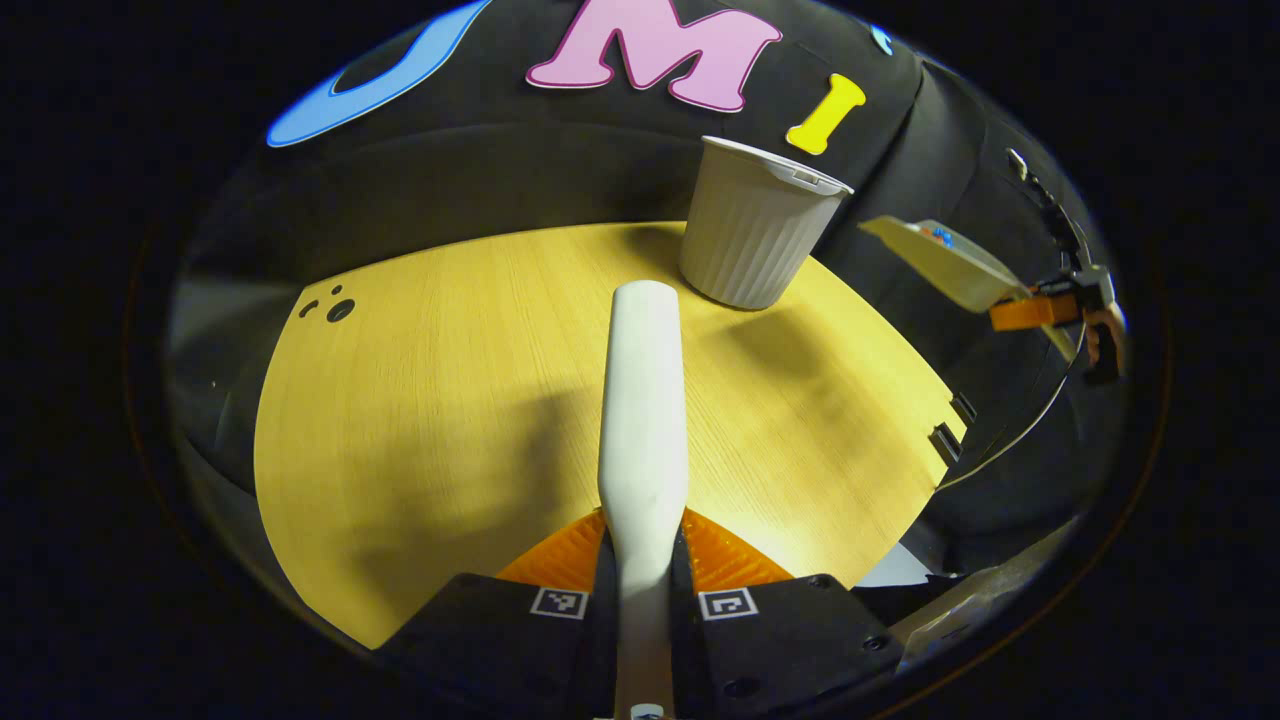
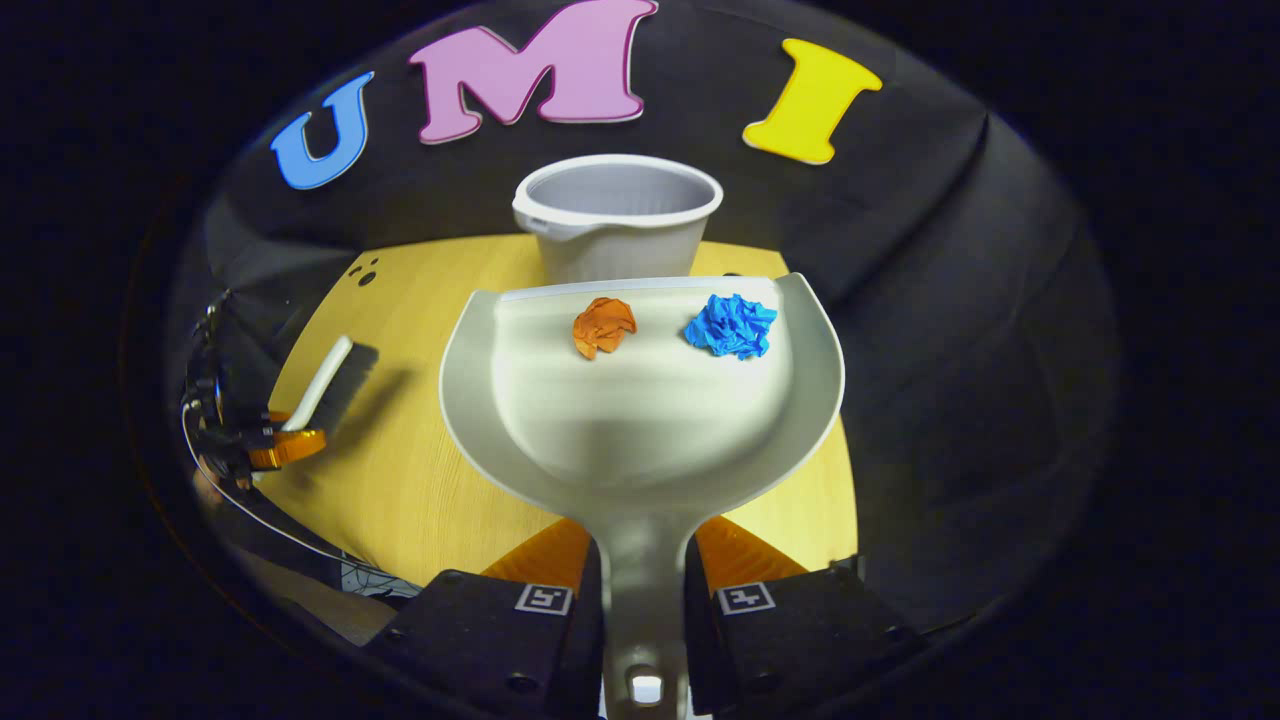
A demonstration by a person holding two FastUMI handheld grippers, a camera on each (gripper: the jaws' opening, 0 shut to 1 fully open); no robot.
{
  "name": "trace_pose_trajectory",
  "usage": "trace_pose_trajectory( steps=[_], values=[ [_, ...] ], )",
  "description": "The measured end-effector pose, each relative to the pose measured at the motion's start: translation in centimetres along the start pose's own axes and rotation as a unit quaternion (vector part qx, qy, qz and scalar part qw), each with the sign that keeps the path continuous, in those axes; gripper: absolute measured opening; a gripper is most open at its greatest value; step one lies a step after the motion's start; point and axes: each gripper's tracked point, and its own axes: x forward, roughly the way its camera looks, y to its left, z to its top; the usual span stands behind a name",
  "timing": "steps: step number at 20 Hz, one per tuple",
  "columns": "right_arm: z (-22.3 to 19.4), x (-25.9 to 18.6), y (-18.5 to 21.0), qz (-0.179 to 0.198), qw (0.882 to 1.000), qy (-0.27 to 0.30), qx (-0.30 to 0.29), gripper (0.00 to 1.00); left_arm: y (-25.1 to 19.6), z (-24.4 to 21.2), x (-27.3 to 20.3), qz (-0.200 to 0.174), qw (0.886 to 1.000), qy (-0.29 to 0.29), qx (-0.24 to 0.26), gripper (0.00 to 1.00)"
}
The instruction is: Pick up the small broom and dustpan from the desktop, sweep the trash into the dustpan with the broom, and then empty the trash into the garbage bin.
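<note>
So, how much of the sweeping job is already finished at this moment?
Sweeping looks done: the orange paper ball and blue paper ball lie in the dustpan. In hand: the right hand-held gripper clamps the dustpan handle, raised near the white garbage bin; the left hand-held gripper holds the broom. Left: tipping the trash into the bin.

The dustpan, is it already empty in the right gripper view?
No, the dustpan holds an orange paper ball and a blue paper ball near its front edge.
</note>
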Motion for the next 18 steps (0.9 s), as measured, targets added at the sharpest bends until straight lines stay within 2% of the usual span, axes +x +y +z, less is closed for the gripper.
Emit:
trace_pose_trajectory(
  steps=[2, 5, 6, 12, 14, 18],
  values=[
    [2.7, -0.3, -1.5, -0.024, 1.000, -0.019, -0.006, 0.41, 0.1, -0.3, 0.1, -0.005, 1.000, 0.003, -0.001, 0.26],
    [6.5, 0.5, -3.6, -0.064, 0.997, -0.030, -0.043, 0.34, 0.4, -0.4, 0.6, -0.011, 1.000, 0.007, 0.009, 0.25],
    [8.0, 1.0, -4.2, -0.075, 0.995, -0.029, -0.056, 0.37, 0.5, -0.3, 0.6, -0.011, 1.000, 0.006, 0.012, 0.26],
    [13.3, 4.5, -5.2, -0.096, 0.989, -0.011, -0.114, 0.37, 1.1, -0.5, 1.0, -0.012, 1.000, 0.005, 0.006, 0.26],
    [14.4, 5.9, -5.5, -0.109, 0.982, 0.002, -0.154, 0.36, 1.5, -0.6, 1.1, -0.013, 1.000, 0.005, 0.007, 0.26],
    [16.5, 6.7, -5.9, -0.137, 0.958, 0.032, -0.251, 0.37, 2.4, -1.2, 1.1, -0.013, 1.000, 0.007, -0.005, 0.26]
  ],
)
